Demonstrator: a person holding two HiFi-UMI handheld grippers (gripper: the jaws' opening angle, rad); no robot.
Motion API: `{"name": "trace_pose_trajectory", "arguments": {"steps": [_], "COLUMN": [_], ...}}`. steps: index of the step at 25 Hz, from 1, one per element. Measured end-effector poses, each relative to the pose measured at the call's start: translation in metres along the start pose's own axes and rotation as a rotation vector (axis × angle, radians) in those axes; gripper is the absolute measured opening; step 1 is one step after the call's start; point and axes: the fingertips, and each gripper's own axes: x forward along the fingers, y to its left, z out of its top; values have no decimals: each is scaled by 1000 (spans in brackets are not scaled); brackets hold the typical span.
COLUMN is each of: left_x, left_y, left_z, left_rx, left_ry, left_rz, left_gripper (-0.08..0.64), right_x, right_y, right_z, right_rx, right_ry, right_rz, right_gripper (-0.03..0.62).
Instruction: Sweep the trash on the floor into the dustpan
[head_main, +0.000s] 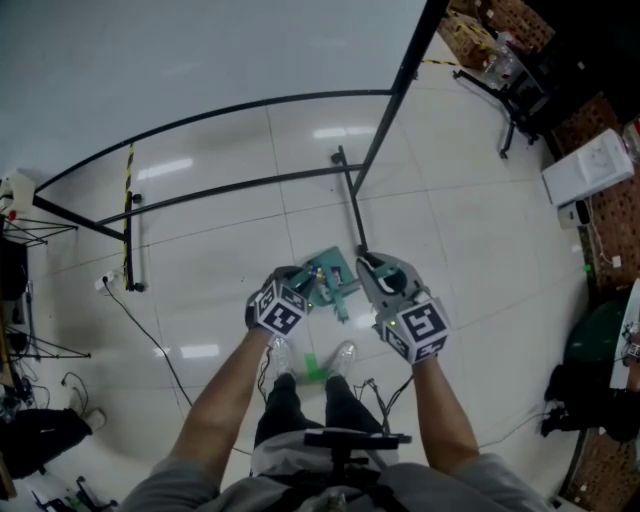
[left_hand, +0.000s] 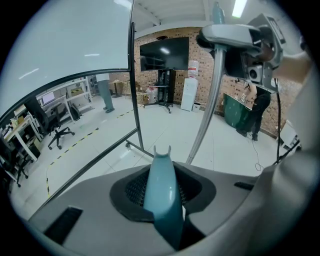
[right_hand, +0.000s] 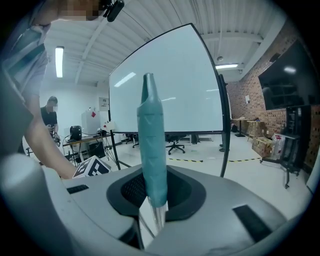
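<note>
Left tongs clenched on dustpan handle, right tongs clenched on broom grip; green scrap, likely trash, lies on floor between shoes, so set pan lip flush beside it, sweep short.

The grey left claw and grey right claw each carry a cube patterned with black-and-white square markers. The teal plastic dustpan handle and teal ribbed broom grip match. The glossy white tiled floor contrasts with the black metal whiteboard frame, whose left post bears yellow-and-black striped tape.
</note>
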Motion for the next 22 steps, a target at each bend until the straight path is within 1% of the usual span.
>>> {"name": "trace_pose_trajectory", "arguments": {"steps": [6,9,11,12,15,18,20,22], "left_x": [-1,-2,-4,-5,-14,-32,-45,-58], "left_y": [4,1,1,0,-5,4,14,23], "left_z": [-4,-7,-8,-10,-3,10,13,18], "left_rx": [-11,-59,-103,-120,-139,-143,-125,-90], "left_ry": [9,32,24,22,-7,-66,-88,-111], "left_rz": [-6,-30,-50,-64,-102,-115,-158,-250], "left_gripper": [105,117,148,177,254,261,261,253], "right_x": [3,4,6,6,5,12,21,30], "right_y": [3,3,4,5,6,10,15,21], "right_z": [4,5,9,9,9,12,16,24], "right_rx": [11,3,5,5,3,-14,-25,-24], "right_ry": [23,7,8,4,-8,-11,-12,-25], "right_rz": [-10,-7,-11,-7,5,27,32,18], "right_gripper": [55,55,55,55,55,55,55,55]}}
